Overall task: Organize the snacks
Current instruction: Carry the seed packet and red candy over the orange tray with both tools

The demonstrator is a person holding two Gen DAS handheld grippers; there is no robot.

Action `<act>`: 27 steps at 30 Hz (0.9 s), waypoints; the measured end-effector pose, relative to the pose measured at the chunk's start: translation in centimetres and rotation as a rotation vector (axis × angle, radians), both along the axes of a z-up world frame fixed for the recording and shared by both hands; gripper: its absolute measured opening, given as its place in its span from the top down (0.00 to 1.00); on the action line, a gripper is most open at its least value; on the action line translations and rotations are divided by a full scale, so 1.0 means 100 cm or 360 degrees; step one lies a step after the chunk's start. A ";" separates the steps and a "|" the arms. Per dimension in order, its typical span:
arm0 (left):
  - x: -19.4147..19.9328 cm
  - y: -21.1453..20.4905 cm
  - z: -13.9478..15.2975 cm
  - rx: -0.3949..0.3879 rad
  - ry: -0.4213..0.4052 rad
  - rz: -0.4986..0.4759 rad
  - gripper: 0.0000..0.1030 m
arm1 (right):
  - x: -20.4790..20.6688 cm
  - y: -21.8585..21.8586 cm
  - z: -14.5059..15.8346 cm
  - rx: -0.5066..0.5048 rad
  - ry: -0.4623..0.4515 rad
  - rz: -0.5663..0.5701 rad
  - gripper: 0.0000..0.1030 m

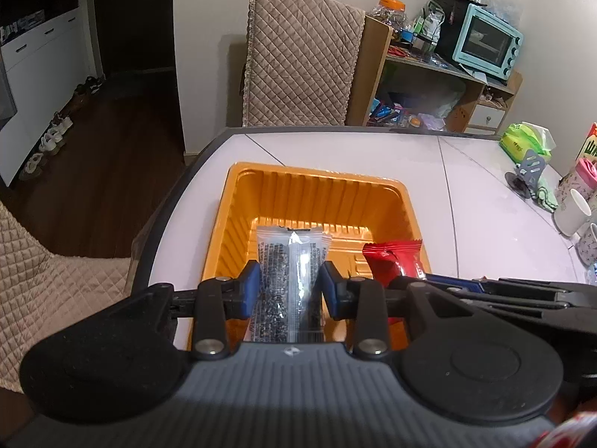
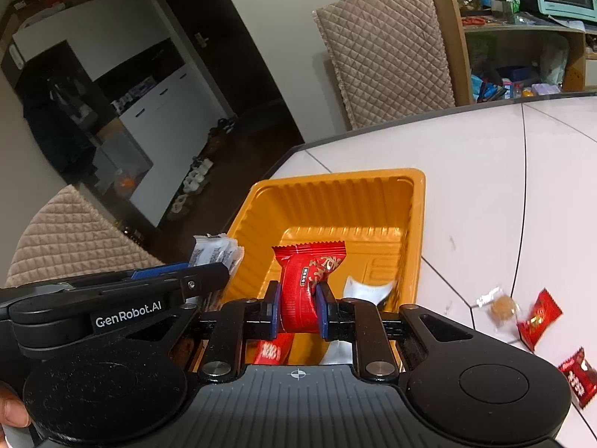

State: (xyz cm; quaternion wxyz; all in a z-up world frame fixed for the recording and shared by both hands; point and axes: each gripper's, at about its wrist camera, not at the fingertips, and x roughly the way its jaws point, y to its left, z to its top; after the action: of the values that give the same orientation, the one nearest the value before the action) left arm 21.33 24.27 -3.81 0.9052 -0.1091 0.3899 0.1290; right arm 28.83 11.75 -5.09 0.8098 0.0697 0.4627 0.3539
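An orange plastic tray (image 1: pixel 313 194) sits on the white table; it also shows in the right wrist view (image 2: pixel 335 201). My left gripper (image 1: pixel 289 287) is shut on a clear packet of dark snack (image 1: pixel 289 261), held over the tray's near part. My right gripper (image 2: pixel 298 310) is shut on a red snack packet (image 2: pixel 304 280) above the tray; that packet also shows in the left wrist view (image 1: pixel 395 259). A white packet (image 2: pixel 367 291) and another red packet (image 2: pixel 270 351) lie in the tray. Loose snacks lie on the table at right: a clear-wrapped round one (image 2: pixel 498 304) and two red packets (image 2: pixel 537 317) (image 2: pixel 578 377).
A quilted chair (image 1: pixel 302 59) stands behind the table's far edge. A green tissue pack (image 1: pixel 526 142), cups (image 1: pixel 572 211) and a metal stand (image 1: pixel 528 175) crowd the table's right side. A shelf with a blue oven (image 1: pixel 488 43) is behind. The table's left edge drops to the floor.
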 end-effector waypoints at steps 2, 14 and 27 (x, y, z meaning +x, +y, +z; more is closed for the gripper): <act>0.008 0.003 -0.003 0.0003 0.0008 -0.0015 0.69 | 0.007 0.003 -0.002 -0.0006 -0.0005 -0.0006 0.81; 0.047 0.017 -0.031 0.0003 0.0107 -0.0049 0.69 | 0.033 0.004 -0.015 -0.0055 0.0006 -0.0034 0.81; 0.064 0.026 -0.043 -0.0045 0.0134 -0.0086 0.67 | 0.041 -0.001 -0.018 -0.0057 0.0027 -0.0067 0.81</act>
State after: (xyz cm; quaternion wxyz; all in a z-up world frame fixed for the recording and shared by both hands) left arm 27.72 26.90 -8.09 0.8896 -0.1057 0.4321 0.1034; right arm 32.93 11.61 -6.90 0.8143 0.0680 0.4742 0.3278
